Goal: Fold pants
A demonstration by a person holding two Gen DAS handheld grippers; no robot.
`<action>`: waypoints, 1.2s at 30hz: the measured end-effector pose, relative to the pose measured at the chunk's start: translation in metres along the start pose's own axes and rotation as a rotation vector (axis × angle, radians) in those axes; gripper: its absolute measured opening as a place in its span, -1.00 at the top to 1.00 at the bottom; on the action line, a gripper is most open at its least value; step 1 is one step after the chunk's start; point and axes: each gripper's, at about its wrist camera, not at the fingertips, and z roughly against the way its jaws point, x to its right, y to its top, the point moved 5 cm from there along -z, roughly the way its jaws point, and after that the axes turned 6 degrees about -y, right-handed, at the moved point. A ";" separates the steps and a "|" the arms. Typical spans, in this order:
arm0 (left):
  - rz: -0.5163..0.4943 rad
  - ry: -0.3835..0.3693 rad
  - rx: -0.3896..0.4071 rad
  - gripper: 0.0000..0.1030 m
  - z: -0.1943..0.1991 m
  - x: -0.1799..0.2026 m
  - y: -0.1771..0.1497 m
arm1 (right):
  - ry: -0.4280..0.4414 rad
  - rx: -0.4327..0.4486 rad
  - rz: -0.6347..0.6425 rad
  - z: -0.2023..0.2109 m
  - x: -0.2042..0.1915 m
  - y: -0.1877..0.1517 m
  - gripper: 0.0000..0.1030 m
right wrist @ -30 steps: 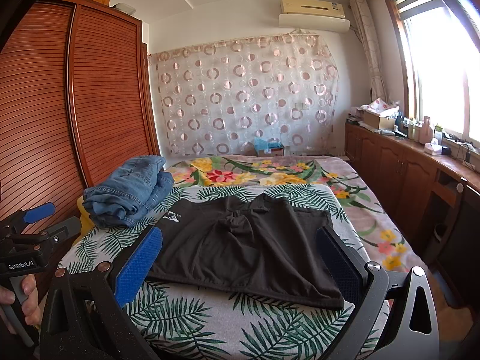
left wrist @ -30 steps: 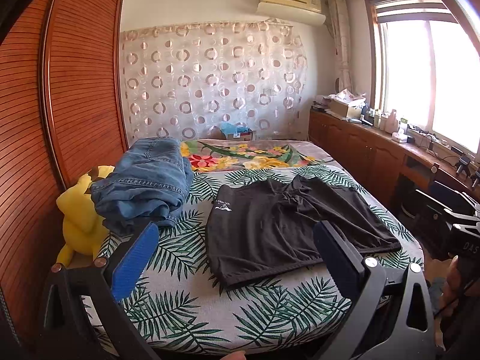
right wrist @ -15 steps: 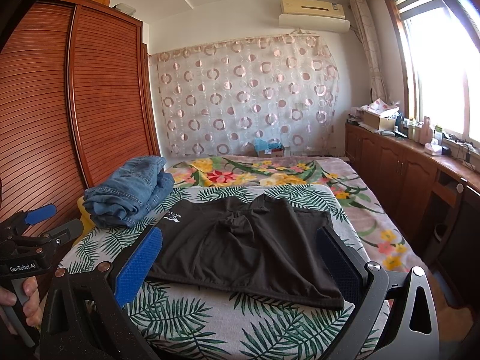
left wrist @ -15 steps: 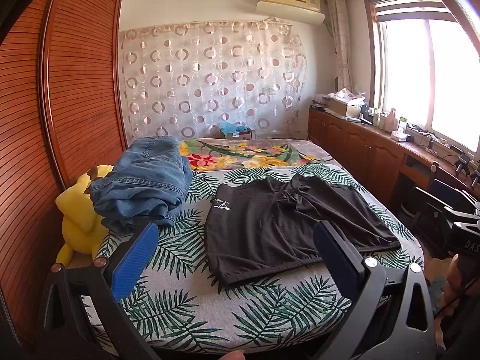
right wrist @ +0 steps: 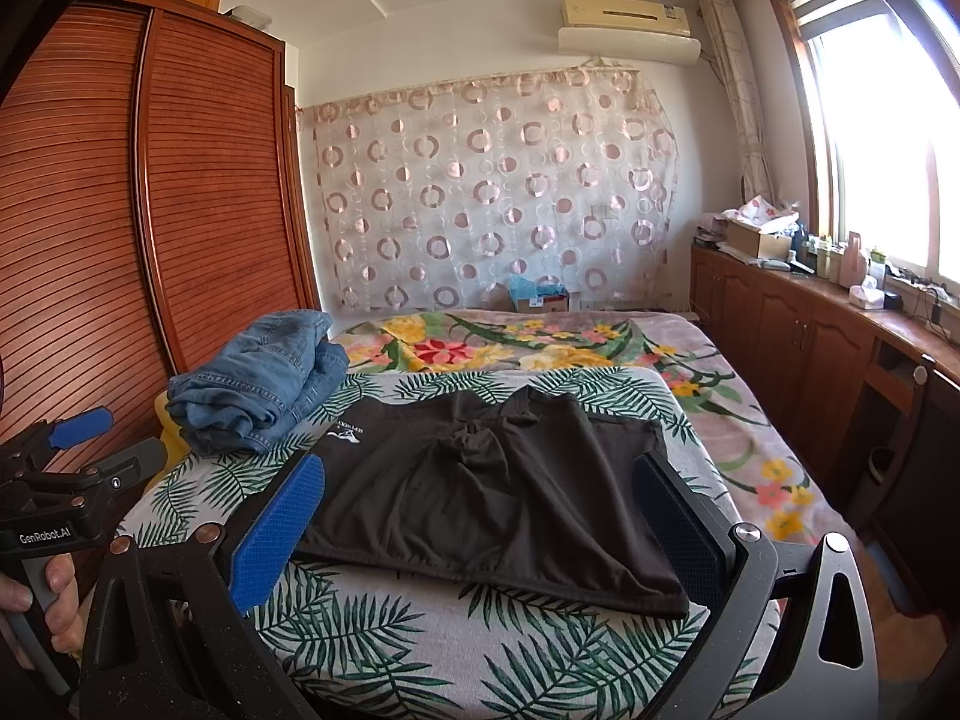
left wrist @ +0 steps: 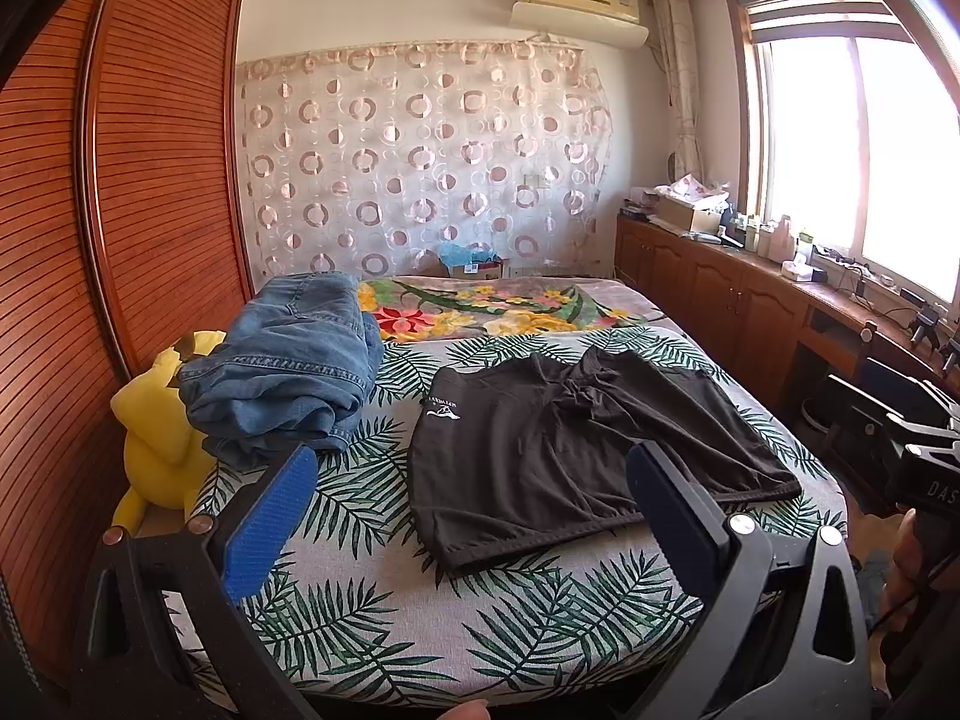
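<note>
Black shorts (left wrist: 576,450) lie spread flat near the bed's (left wrist: 480,630) foot edge, with folded blue jeans (left wrist: 288,378) toward its left edge. Both the left gripper (left wrist: 462,516) and right gripper (right wrist: 474,528) hover spread apart, holding nothing. Only the left view shows the yellow plush toy (left wrist: 156,438) clearly; only the right view shows the hand (right wrist: 36,606) gripping the left handle.

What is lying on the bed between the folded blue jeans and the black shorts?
Nothing: between the folded blue denim jeans and the flat black fabric shorts only a strip of the palm-leaf bedspread shows, clearest in the left wrist view.
</note>
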 end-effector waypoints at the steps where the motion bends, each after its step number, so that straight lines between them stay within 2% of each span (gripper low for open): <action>1: 0.000 0.000 0.000 -1.00 0.000 0.000 0.000 | 0.000 0.000 0.000 0.000 0.000 0.000 -0.98; 36: -0.007 0.004 -0.005 -1.00 0.002 0.005 0.002 | -0.003 0.001 0.002 0.000 0.000 0.001 -0.98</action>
